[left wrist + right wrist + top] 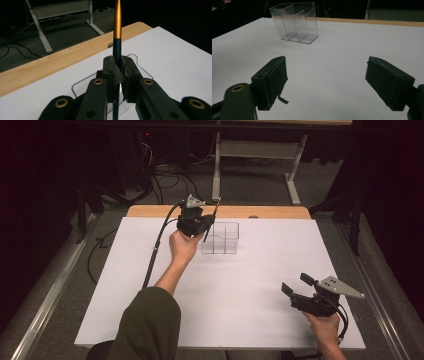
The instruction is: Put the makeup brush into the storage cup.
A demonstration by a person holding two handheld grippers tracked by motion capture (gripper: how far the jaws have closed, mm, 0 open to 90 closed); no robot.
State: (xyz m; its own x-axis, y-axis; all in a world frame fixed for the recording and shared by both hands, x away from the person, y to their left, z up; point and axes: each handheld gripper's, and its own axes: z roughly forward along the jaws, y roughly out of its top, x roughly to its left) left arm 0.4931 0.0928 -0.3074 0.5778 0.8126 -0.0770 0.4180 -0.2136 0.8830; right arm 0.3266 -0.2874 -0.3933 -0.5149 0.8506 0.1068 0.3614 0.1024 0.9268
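Clear organizer (220, 239) sits just beside the pen-gripping left gripper (206, 222).

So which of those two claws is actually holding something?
The left claw, up by the clear plastic holder: it is clamped shut on a slim dark stick with an orange end. The right claw stands wide open with nothing between its jaws.

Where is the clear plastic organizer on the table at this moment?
In the high view, the clear plastic organizer stands on the white sheet near the table's far edge, left of centre, right beside the left claw, which holds a thin stick.
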